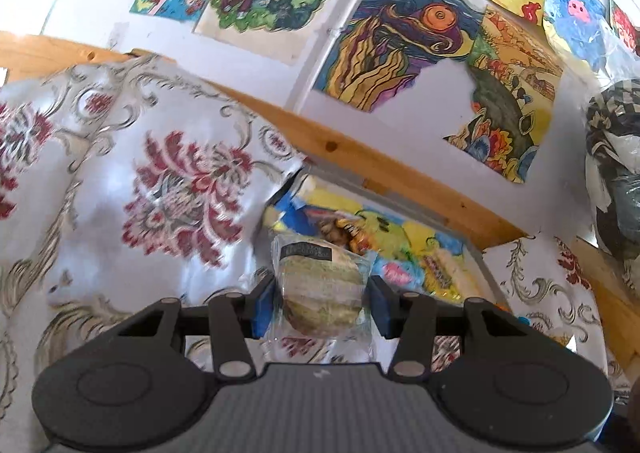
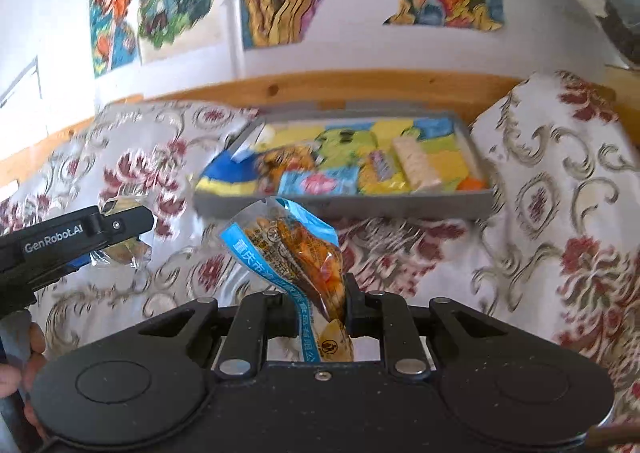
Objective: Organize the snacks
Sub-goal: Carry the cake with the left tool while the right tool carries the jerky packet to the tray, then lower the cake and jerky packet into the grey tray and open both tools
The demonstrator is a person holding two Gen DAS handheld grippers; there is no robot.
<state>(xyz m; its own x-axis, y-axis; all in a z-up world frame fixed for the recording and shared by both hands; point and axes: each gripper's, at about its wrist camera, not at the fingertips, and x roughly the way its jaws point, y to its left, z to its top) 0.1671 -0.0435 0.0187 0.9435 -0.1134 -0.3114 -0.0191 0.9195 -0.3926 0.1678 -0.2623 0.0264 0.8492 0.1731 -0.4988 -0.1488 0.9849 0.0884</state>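
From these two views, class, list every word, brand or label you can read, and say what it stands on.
"GenRobot.AI": white letters on the left gripper, seen from the right wrist.
"重庆市": start of the blue strip on the orange packet in the right gripper; the rest is too blurred.
Dark label on the clear packet: unreadable.
Snacks in the grey tray: print too blurred.

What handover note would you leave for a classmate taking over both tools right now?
Left tool: shut on a clear-wrapped round pastry, held up short of the grey tray.
Right tool: shut on a blue-and-orange snack pouch, in front of the tray.
Done: several snacks already lie in the tray on the floral cloth.
Left: place both held packets in the tray.
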